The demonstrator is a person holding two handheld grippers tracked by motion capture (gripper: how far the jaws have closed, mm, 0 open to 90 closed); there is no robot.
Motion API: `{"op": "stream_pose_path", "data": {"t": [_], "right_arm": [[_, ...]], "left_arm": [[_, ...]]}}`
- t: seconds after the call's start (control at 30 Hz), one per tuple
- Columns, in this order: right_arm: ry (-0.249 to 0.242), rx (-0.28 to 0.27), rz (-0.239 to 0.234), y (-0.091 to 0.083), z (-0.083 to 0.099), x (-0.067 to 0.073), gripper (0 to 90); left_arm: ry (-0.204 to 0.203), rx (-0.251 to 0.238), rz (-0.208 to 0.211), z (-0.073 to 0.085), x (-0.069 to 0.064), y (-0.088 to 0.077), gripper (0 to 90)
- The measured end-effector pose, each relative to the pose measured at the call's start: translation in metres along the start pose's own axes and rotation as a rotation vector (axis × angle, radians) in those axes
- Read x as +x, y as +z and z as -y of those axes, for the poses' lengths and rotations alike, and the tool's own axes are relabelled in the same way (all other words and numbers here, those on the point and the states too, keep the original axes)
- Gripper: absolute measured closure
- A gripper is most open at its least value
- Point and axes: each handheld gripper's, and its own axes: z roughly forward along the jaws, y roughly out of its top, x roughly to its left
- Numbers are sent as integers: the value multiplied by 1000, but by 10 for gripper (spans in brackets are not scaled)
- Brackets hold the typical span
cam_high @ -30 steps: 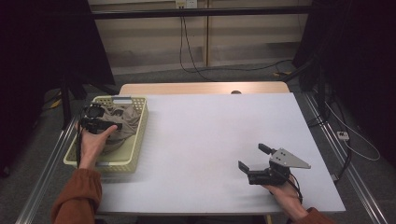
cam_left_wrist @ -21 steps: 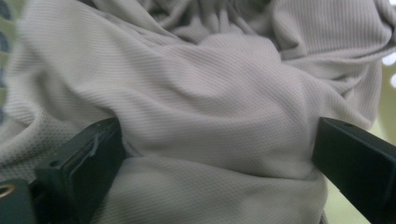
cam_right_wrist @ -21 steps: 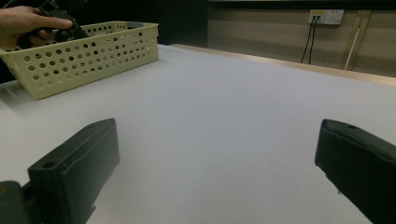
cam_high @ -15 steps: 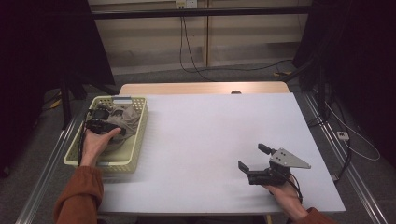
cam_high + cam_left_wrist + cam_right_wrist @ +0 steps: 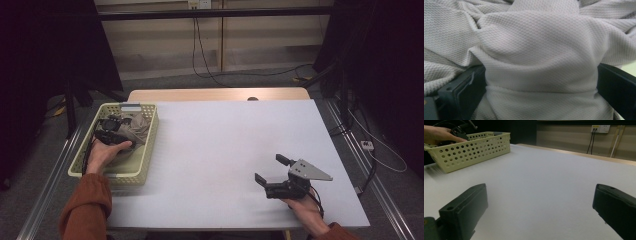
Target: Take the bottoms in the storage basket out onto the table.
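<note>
White bench [image 5: 225, 150] is bare apart from 1 yellow basket [image 5: 145, 162], where the grey cloth [image 5: 536, 62] lies unlifted with a fold bulging between the left gripper [image 5: 111, 129] fingers, just opened wide and pushed deeper since 1 earlier frame; right gripper [image 5: 272, 172] rests open, empty.

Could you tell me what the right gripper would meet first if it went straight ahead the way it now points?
Probably nothing close: the right gripper points across the bare table, with the basket off to its left, so the way looks free.

White table top [image 5: 225, 150], wooden strip [image 5: 215, 94] at far edge; wall socket [image 5: 200, 4] (cables hanging below).
</note>
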Motion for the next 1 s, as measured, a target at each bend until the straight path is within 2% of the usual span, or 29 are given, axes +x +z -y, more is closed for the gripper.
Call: {"op": "stream_pose_path", "data": {"t": [0.1,0.2,0.3,0.4,0.57,0.63,0.7,0.73,0.77,0.9,0.97,1.0], "right_arm": [[0,0,-2,0,0,0,0],[2,2,-1,0,0,0,0],[3,1,-1,1,0,0,0],[6,1,-4,1,0,0,0],[7,1,-5,1,0,0,0],[7,2,-5,1,0,-1,0],[11,2,-3,1,0,-1,0],[12,3,-2,1,0,-1,0],[10,6,-2,1,0,-1,0],[13,6,-2,2,0,-1,0],[13,7,0,2,0,-2,0],[13,9,0,2,0,-2,0]], "left_arm": [[1,19,16,-1,0,-2,37],[21,23,25,-1,0,-6,135],[-1,44,21,-2,-3,-10,214],[1,55,17,-3,-5,-12,286],[2,49,-3,-2,-3,-15,489],[-15,50,0,-1,0,-18,546],[-33,55,0,-2,1,-19,583],[-22,65,7,-3,3,-20,601],[-41,57,10,-3,2,-20,612],[-57,37,50,-1,6,-24,644],[-55,31,57,-1,6,-26,650],[-70,21,56,-1,6,-26,651]]}}
